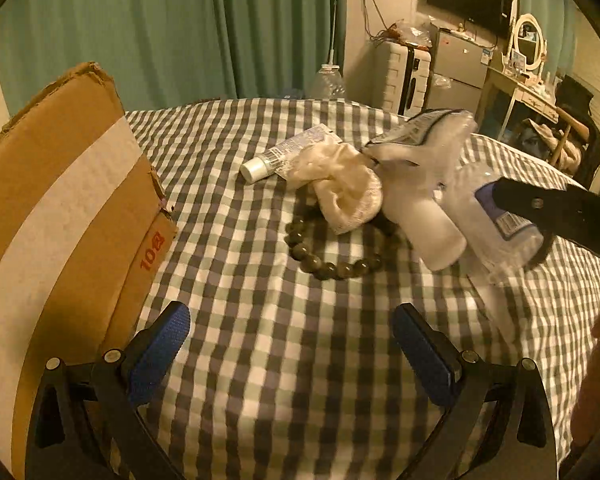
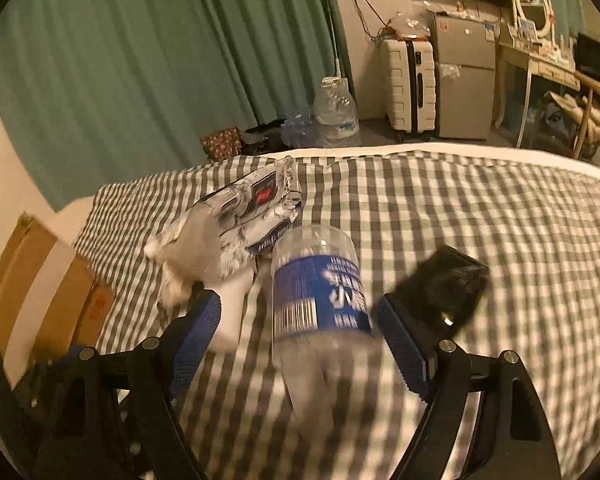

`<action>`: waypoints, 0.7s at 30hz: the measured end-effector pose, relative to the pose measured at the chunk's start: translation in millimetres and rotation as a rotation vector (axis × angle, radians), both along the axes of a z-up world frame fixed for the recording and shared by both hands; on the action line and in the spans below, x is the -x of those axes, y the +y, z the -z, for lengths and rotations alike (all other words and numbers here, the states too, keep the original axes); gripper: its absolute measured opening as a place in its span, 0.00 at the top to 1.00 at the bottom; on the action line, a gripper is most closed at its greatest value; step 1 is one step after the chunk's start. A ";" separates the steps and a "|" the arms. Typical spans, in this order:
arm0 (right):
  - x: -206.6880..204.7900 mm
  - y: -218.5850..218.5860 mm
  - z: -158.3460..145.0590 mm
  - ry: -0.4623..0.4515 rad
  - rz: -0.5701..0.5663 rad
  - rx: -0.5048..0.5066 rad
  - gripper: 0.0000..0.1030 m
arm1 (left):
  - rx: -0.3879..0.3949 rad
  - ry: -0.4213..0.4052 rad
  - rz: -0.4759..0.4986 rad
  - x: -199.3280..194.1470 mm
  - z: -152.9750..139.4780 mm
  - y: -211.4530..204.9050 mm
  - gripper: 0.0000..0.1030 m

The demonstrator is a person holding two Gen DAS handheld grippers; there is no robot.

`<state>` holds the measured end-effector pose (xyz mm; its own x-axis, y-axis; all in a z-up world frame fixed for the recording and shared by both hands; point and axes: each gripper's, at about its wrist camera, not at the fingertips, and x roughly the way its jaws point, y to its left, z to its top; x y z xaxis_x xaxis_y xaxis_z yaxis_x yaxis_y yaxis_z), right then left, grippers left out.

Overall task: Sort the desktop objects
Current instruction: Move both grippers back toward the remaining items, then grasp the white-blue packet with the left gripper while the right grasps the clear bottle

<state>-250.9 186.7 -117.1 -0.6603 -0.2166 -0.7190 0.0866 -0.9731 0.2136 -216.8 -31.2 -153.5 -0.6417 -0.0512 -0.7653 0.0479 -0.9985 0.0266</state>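
Plastic water bottle (image 2: pixel 320 300) with a blue label lies between the spread jaws of the right gripper (image 2: pixel 296 340) above a bed (image 2: pixel 480 240) covered in a grey-and-white checked sheet; the blue pads (image 2: pixel 404 348) stand clear of its sides, so the jaws are open around it rather than pinching it. Just beside the bottle, to its left, lie a white bottle (image 2: pixel 232 312) and a crumpled foil packet (image 2: pixel 256 204), both blurred. A dark object (image 2: pixel 444 284) sits on the sheet near the right pad, too blurred to identify.

From the left wrist view, the left gripper (image 1: pixel 292 352) hangs over bare sheet with its jaws spread wide and holding nothing. Ahead of it lie a string of dark beads (image 1: pixel 332 264), a cream cloth pouch (image 1: pixel 340 192) resting partly on the beads, and a small white-capped tube (image 1: pixel 284 152) touching the pouch. A cardboard box (image 1: pixel 60 208) with a strip of white tape stands at the left edge of the bed.
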 end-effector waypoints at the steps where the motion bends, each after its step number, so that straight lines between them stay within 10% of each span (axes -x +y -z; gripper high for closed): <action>1: 4.0 -2.6 3.3 -0.008 -0.002 -0.016 0.22 | 0.001 0.002 0.002 1.1 0.3 -1.1 0.00; 9: 23.1 -4.9 38.9 -0.097 0.001 -0.044 0.22 | -0.042 0.022 -0.021 16.7 -2.1 -3.9 0.00; 11: 24.8 -6.3 51.4 -0.143 0.003 -0.070 0.39 | -0.047 0.037 -0.018 17.9 -6.5 -1.2 0.00; 21: -28.2 38.1 4.5 -0.070 0.082 0.003 0.41 | -0.070 0.144 0.099 39.9 -50.1 38.4 0.00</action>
